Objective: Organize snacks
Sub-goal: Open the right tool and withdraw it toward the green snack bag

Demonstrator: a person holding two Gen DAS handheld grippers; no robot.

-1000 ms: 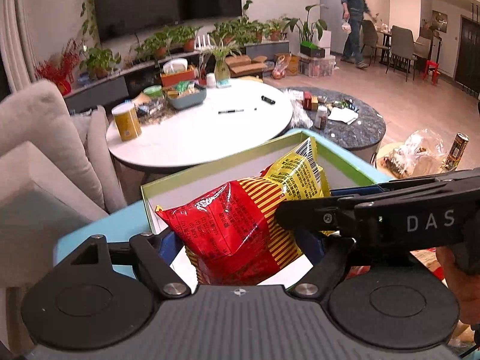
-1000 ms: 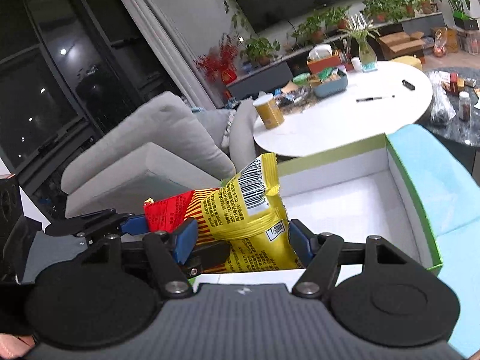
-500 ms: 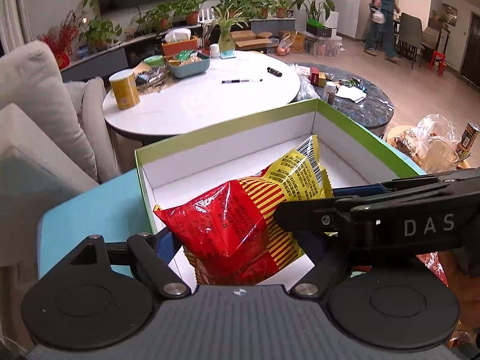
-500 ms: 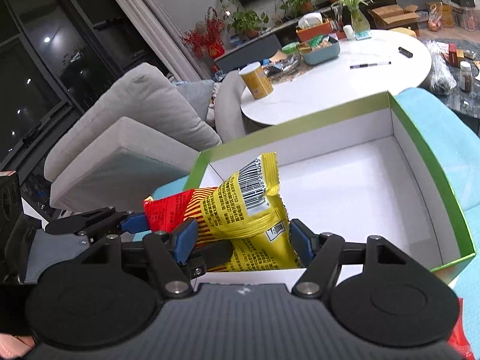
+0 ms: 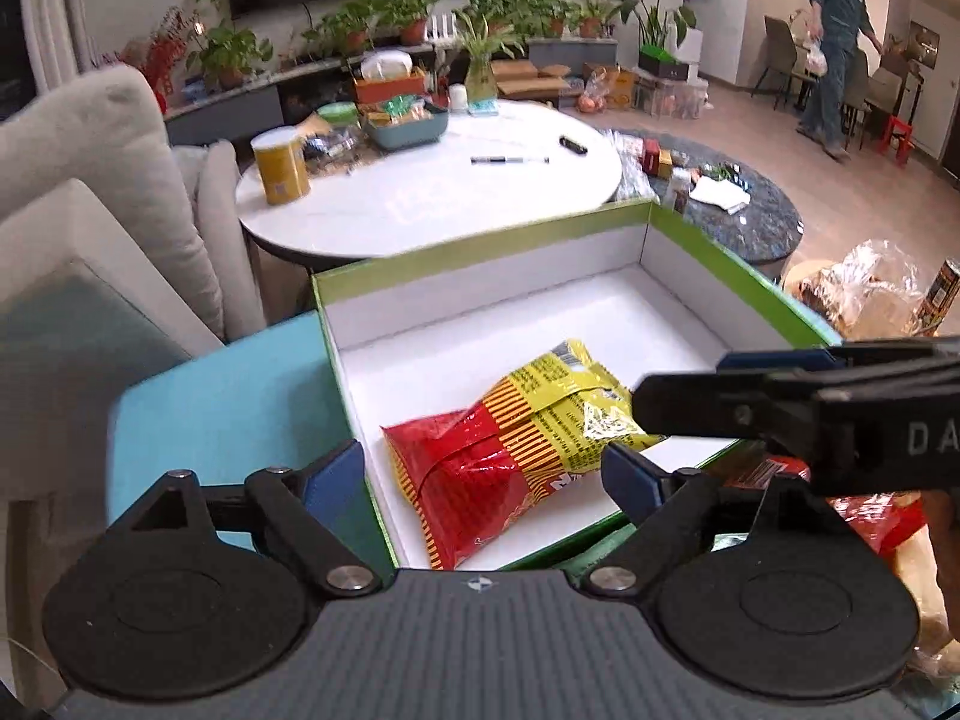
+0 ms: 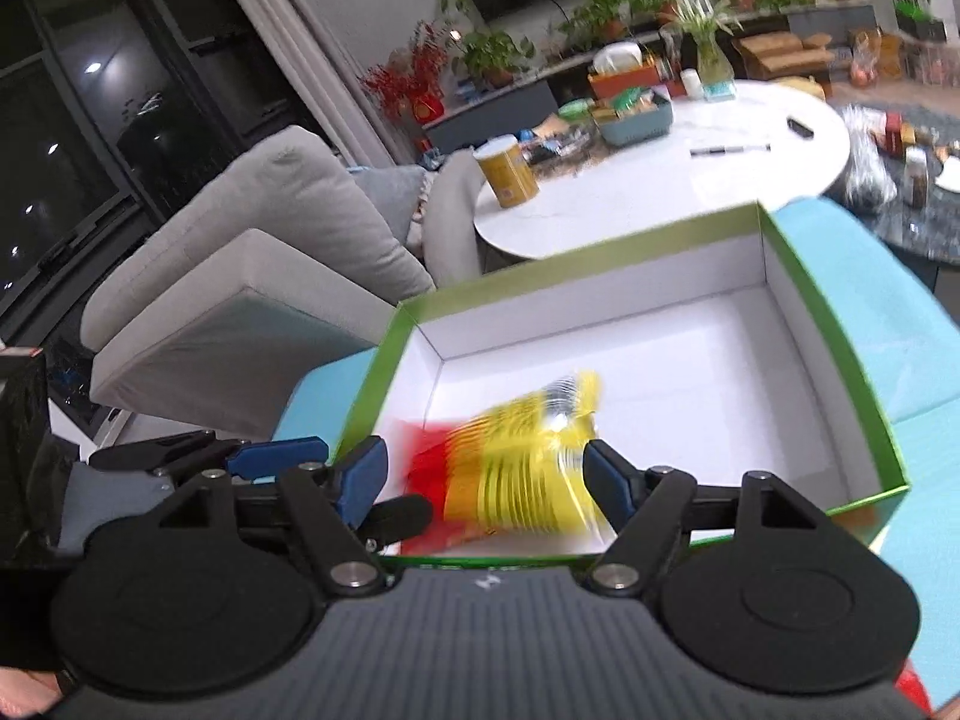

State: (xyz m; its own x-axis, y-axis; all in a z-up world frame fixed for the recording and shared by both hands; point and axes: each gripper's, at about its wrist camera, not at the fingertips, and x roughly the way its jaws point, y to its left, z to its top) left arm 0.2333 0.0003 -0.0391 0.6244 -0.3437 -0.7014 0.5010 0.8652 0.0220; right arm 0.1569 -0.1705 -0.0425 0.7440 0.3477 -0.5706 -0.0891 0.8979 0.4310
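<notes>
White round table (image 5: 420, 204) ahead beyond tool, yellow canister (image 5: 280, 163) and pen (image 5: 509, 160) on it; grey sofa (image 5: 90, 192) ahead-left.

- A turquoise tabletop (image 5: 228, 396) carries the open green-rimmed box (image 5: 480, 240), which sits directly on it.
- The box's white floor holds a red and yellow snack bag (image 5: 516, 450) lying flat near the front wall.
- Beyond, a round white tabletop (image 5: 432, 204) bears a yellow canister (image 5: 280, 164), a blue tray (image 5: 408, 129) and a pen (image 5: 510, 160).
</notes>
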